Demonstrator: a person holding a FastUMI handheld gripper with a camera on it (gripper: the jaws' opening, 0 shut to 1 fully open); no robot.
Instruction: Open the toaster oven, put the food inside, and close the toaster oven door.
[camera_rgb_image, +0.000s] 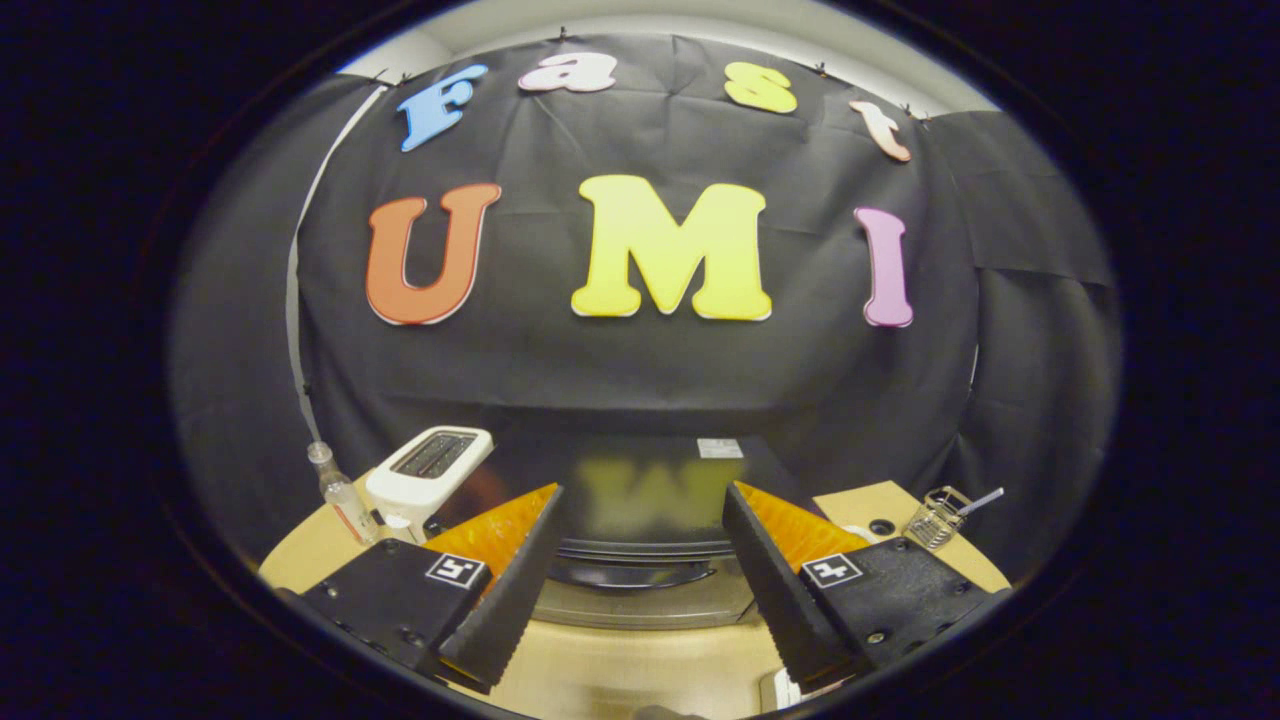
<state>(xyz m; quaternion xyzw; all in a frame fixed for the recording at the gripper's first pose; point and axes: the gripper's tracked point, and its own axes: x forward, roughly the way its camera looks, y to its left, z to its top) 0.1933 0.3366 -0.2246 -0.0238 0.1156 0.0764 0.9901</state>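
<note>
The hand-held gripper (640, 520) occupies the bottom of the frame with its two fingers spread wide apart and nothing held between them. One finger (505, 590) rises from the lower left, the other finger (775, 585) from the lower right, and each finger carries a small square marker on its mount. Neither finger touches any object.

Beneath and between the fingers lies the light wooden table (620, 670). A small white object sits on the table at the bottom, just beside the base of the right finger; its nature cannot be determined.

Just ahead of the fingers, centred in the gap between them, stands the toaster oven (645, 500). It is viewed from above: a dark glossy top with a small pale label near its far edge, a curved dark handle along the front, and a silver band below that. The door appears closed. No food item can be identified.

Left of the toaster oven, beyond the left finger, stands a white pop-up toaster (430, 470) with a dark slot on top. A small clear bottle (340, 495) stands upright just left of it, near the table edge.

At right, beyond the right finger, a small wire basket (935, 520) with a metal handle rests on the table.

Black cloth forms the back wall (640, 380) behind everything.
</note>
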